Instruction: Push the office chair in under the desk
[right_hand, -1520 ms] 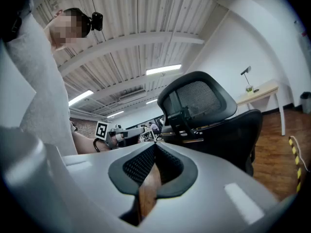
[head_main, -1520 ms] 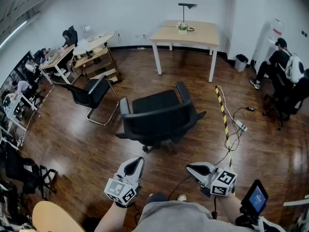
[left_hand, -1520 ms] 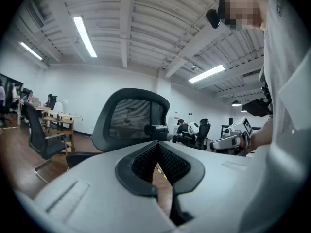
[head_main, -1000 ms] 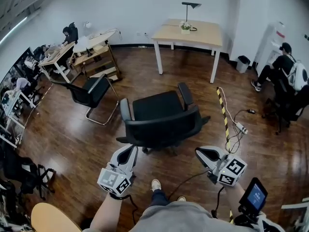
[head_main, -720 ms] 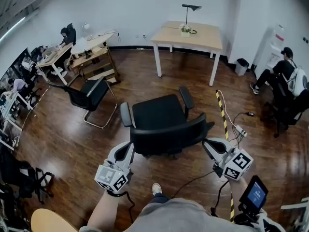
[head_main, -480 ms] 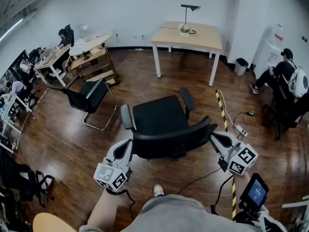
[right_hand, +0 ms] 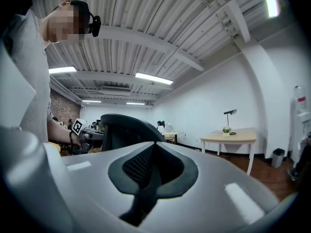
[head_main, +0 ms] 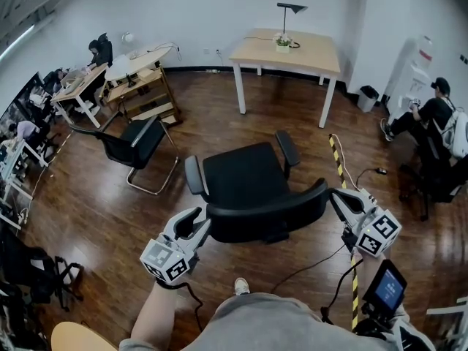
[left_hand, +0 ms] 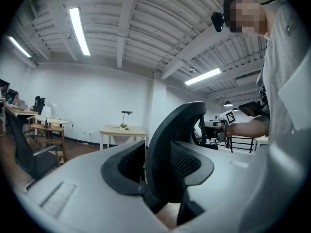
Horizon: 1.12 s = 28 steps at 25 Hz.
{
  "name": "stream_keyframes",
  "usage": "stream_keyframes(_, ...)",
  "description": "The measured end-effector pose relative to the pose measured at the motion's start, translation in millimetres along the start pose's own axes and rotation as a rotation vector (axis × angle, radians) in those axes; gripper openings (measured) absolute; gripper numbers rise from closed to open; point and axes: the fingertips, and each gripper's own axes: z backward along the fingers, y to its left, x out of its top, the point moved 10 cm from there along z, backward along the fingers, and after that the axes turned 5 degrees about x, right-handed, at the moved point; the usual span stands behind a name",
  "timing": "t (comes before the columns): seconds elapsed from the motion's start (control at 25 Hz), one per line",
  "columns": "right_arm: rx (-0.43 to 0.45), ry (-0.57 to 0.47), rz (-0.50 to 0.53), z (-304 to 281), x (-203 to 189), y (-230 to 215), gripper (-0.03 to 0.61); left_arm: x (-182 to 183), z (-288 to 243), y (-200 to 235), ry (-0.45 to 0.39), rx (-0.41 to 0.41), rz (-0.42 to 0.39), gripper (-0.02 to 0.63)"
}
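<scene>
Both grippers reached the curved black office chair (head_main: pixel 245 174): left gripper (head_main: pixel 196 221) jaws just spread astride it, right gripper (head_main: pixel 340 198) jaws together.

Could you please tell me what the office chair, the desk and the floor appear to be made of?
Office chair: matte black; the smooth curved backrest rim looks like moulded plastic, the seat possibly fabric.
Desk: pale wood-look top, white legs, probably painted metal.
Floor: dark glossy wood planks or laminate; it reflects light.
</scene>
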Motion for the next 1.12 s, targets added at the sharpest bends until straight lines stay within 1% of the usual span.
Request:
stream_keyframes(0.04,-0.003,-0.002,0.000,0,1,-2,0.013,1,-3,1,0.012,-0.013,0.000,0.170)
stream_keyframes(0.12,-0.009,-0.004,0.000,0,3,-5,0.020,2,-11,2,0.040,-0.037,-0.008,0.194)
stream_keyframes(0.28,-0.012,0.002,-0.001,0,4,-6,0.038,-5,-28,5,0.072,-0.105,-0.017,0.210)
stream_keyframes(0.48,-0.017,0.007,0.000,-1,5,-7,0.046,-4,-51,3,0.110,-0.216,-0.014,0.216)
stream_keyframes(0.64,-0.030,0.009,-0.003,-1,5,-7,0.049,-3,-62,3,0.130,-0.287,-0.011,0.189)
stream_keyframes(0.84,-0.036,0.020,-0.008,-2,2,-7,0.058,-3,-61,2,0.127,-0.317,-0.001,0.181)
stream_keyframes(1.04,-0.018,0.055,-0.018,-7,-3,-7,0.102,-2,-56,9,0.127,-0.333,0.004,0.179)
stream_keyframes(1.12,-0.010,0.061,-0.016,-11,-3,-6,0.110,-2,-52,16,0.129,-0.345,0.004,0.179)
